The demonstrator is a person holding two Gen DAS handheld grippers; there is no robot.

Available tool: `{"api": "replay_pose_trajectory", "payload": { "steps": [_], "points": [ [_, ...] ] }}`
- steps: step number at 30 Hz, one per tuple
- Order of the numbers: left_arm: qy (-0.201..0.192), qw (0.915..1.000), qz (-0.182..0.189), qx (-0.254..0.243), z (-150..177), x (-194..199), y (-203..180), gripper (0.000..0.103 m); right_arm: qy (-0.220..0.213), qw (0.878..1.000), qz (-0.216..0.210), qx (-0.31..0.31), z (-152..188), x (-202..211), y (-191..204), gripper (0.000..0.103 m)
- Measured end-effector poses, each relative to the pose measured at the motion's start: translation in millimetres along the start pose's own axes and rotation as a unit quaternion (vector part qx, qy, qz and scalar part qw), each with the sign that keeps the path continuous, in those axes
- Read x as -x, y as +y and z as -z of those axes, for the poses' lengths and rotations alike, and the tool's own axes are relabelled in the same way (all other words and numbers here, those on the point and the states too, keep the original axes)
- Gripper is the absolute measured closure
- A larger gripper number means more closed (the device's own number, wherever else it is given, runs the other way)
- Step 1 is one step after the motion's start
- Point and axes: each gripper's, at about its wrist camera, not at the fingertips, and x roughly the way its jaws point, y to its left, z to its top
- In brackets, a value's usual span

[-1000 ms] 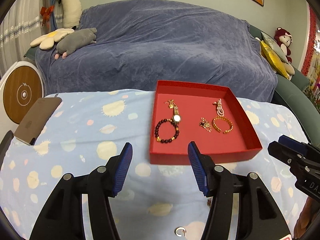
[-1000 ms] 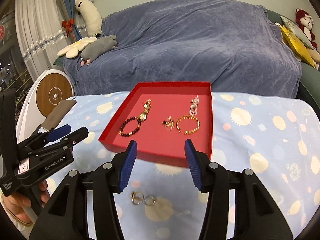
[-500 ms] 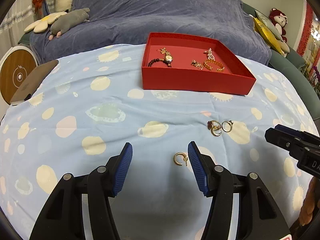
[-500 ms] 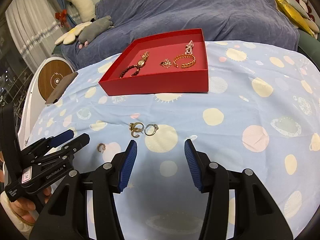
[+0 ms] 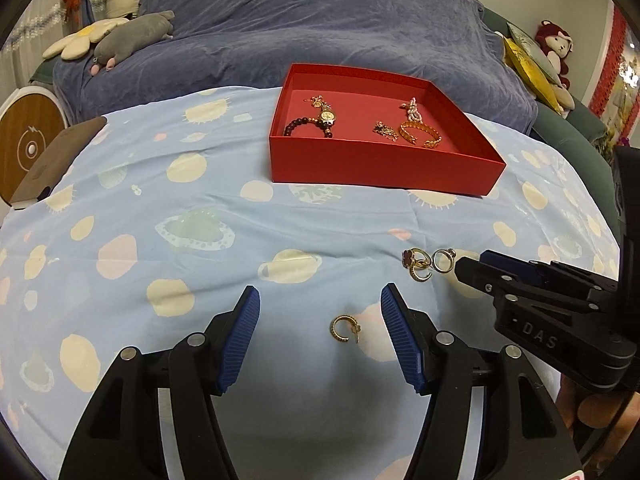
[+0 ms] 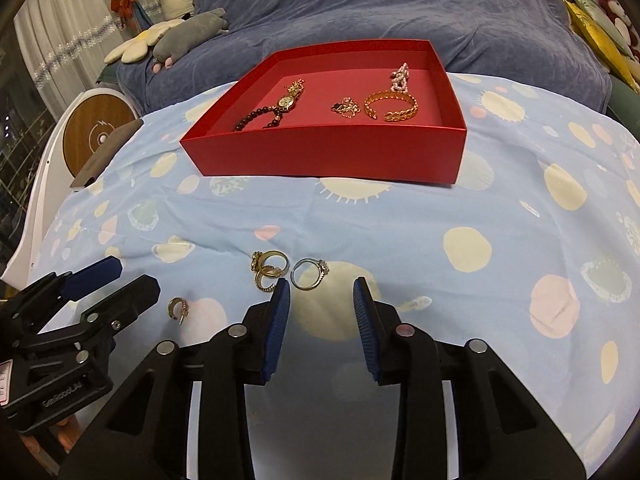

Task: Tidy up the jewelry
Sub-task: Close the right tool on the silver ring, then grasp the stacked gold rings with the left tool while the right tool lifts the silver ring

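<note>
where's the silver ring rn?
On the tablecloth in the right wrist view, the silver ring lies just ahead of the open right tool, beside the gold rings.

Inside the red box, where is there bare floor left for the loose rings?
Red box: bare floor along the right wall beside the gold bangle, and the far-left corner behind the watch. The middle is crowded, the small chain sitting close to the bangle.

Both tongs have lowered toward the bench. The left tongs (image 5: 318, 312) now bracket the gold hoop earring (image 5: 344, 329). The right tongs (image 6: 320, 300) have narrowed near the silver ring (image 6: 309, 274).
</note>
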Motion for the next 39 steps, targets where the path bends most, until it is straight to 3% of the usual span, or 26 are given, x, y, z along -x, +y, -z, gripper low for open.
{"api": "replay_pose_trajectory", "payload": {
  "steps": [7,9,36,39],
  "points": [
    [0.006,0.9999,-0.001,0.011,-0.3,-3.0,8.2,0.042,0.002,1.0,0.009,0.009,-4.0,-13.2,2.0,0.087],
    [0.006,0.9999,0.0,0.013,-1.4,-3.1,7.9,0.042,0.004,1.0,0.01,0.011,-5.1,-15.3,2.7,0.095],
    [0.01,0.9994,0.033,-0.007,-23.8,-38.9,-52.4,0.043,-0.023,1.0,-0.004,-0.016,-1.7,24.1,-26.6,0.098],
    [0.013,0.9996,0.025,-0.009,-24.2,-47.2,-54.5,0.053,-0.024,1.0,-0.003,-0.019,-0.8,26.5,-31.5,0.098]
  ]
}}
